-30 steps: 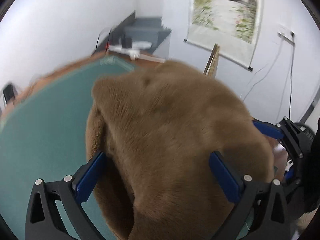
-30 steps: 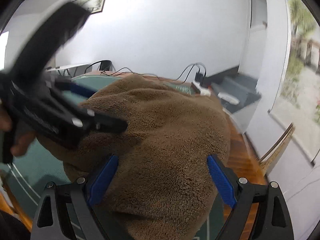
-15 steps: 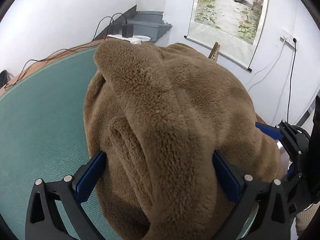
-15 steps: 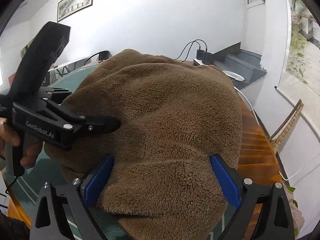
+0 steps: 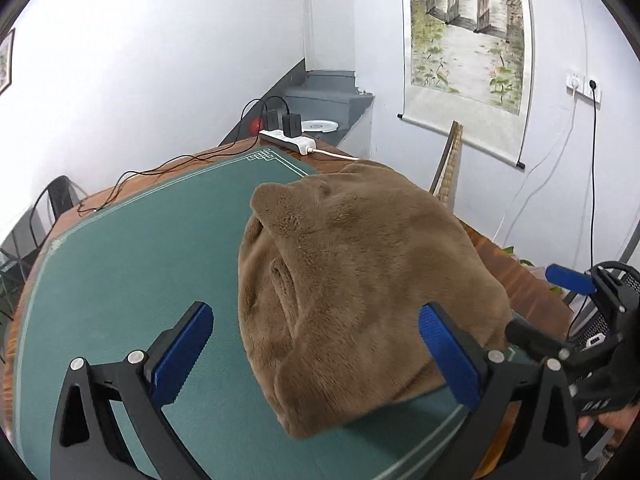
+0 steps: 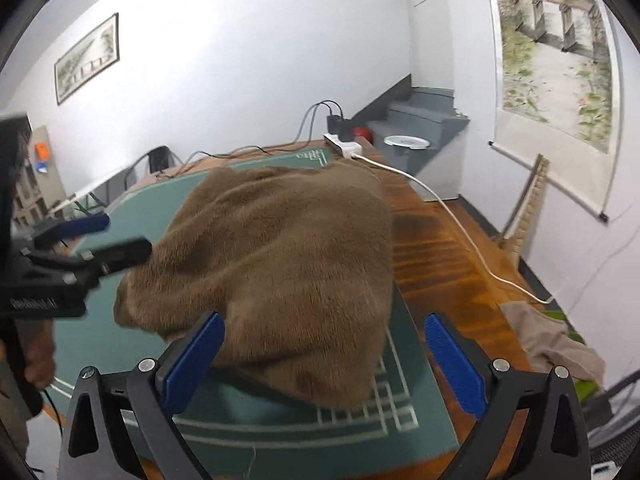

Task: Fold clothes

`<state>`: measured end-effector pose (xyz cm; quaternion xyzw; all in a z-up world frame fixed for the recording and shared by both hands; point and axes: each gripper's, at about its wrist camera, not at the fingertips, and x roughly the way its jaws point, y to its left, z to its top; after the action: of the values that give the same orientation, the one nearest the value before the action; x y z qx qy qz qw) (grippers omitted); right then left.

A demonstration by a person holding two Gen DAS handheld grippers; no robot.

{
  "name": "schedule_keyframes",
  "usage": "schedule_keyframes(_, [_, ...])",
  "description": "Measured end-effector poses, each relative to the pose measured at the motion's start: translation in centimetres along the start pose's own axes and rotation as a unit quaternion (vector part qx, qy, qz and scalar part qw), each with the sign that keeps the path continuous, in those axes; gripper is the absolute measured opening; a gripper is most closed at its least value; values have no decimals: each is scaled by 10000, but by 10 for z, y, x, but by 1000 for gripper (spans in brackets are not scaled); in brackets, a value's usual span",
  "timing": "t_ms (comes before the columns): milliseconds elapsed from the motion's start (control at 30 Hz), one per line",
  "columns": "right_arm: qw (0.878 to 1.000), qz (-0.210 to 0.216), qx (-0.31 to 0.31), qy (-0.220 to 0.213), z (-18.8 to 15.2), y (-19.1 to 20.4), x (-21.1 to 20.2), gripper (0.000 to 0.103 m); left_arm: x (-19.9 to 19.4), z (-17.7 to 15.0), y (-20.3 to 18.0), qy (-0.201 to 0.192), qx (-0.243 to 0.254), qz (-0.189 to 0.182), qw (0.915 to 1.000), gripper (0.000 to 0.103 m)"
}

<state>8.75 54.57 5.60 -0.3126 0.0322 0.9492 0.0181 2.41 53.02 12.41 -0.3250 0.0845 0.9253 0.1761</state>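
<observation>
Across the frame's centre, a brown fleece garment [image 5: 360,292] is seen heaped on the green mat [image 5: 120,280]; left gripper [image 5: 316,354] and right gripper [image 6: 324,362] are held spread, nothing pinched.

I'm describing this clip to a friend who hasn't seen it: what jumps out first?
A big brown fleece garment lies bunched on the green mat, filling the middle of both views. The left gripper and right gripper sit open at its near edge. A landscape scroll hangs on the wall behind.
</observation>
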Motion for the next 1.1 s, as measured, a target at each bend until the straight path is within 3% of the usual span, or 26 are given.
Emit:
schedule_keyframes(267, [9997,-206,-115,117,-13,14,0,102,-3,-7,-6,201,-3,-83,9998,103])
schedule_keyframes(467, [9999,-112,4,-14,-8,12,-5,102,-16,-7,-13,46,113,23,9999,103])
schedule_keyframes(800, [9991,-303,-130,-251,-4,22,-17,102,-29,-6,-23,-164,221,204,9994,103])
schedule_keyframes(1100, [9991,-342,-106,-225,-4,22,-15,102,-28,-10,-18,-194,194,349,9990,103])
